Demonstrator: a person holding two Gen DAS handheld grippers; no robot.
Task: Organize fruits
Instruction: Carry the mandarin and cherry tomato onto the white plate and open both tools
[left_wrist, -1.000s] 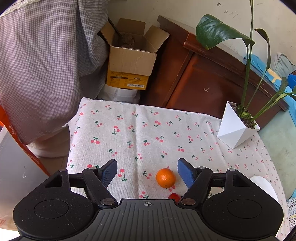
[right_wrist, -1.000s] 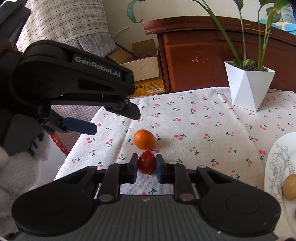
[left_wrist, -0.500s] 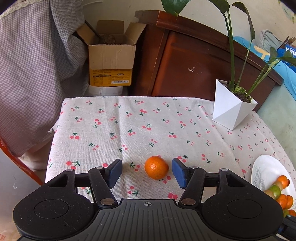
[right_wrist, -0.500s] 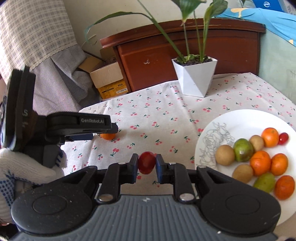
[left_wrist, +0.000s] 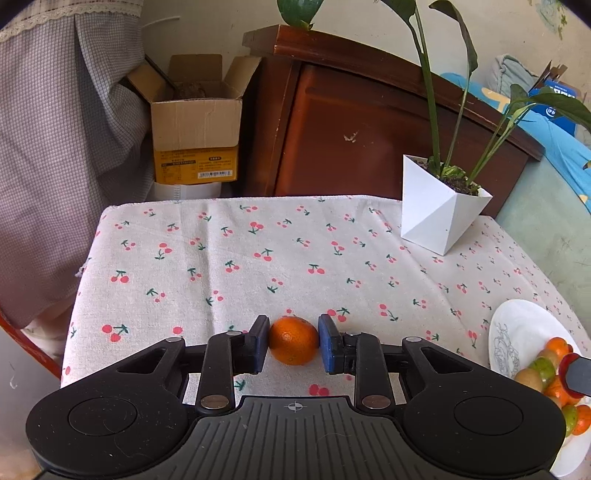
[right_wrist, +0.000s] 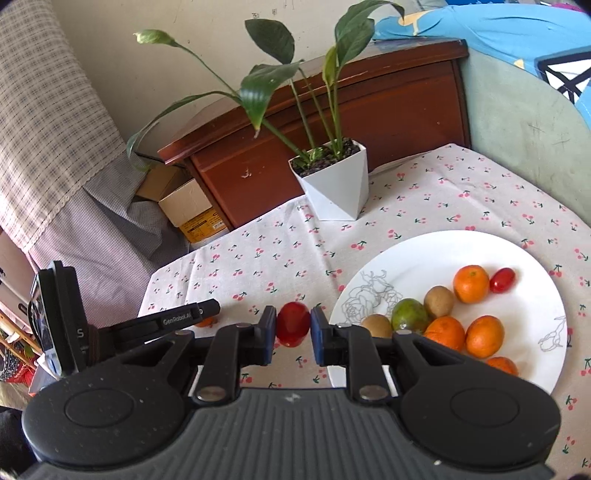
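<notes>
a table under a cherry-print cloth (left_wrist: 258, 258) fills both views, and everything here is placed by the white plate (right_wrist: 424, 258) that sits on it. beyond the plate, toward the back edge of the table, stands a white angular pot with a leafy plant (right_wrist: 334, 184), well apart from the fruit. past the table's far edge are a dark wooden cabinet (left_wrist: 369, 129) and an open cardboard box (left_wrist: 195, 122) on the floor

the plate holds a loose cluster of fruit (right_wrist: 443, 317): several oranges, brown kiwi-like ones, a green one and a small red tomato

well to the left of the plate, the left gripper (left_wrist: 293, 343) has just been closing and its blue pads now press both sides of an orange (left_wrist: 293, 341) that appears to rest on the cloth. just beside the plate's left rim, the right gripper (right_wrist: 293, 325) has its jaws narrow, clamped on a small red tomato (right_wrist: 293, 324) held above the cloth

judging by looks, the orange is light and round with a firm, slightly giving peel, so a hold across its widest middle should keep it from rolling out. the tomato is likely light, smooth and easily bruised or split, so it wants a gentle squeeze across its belly and a soft set-down on a bare part of the plate
</notes>
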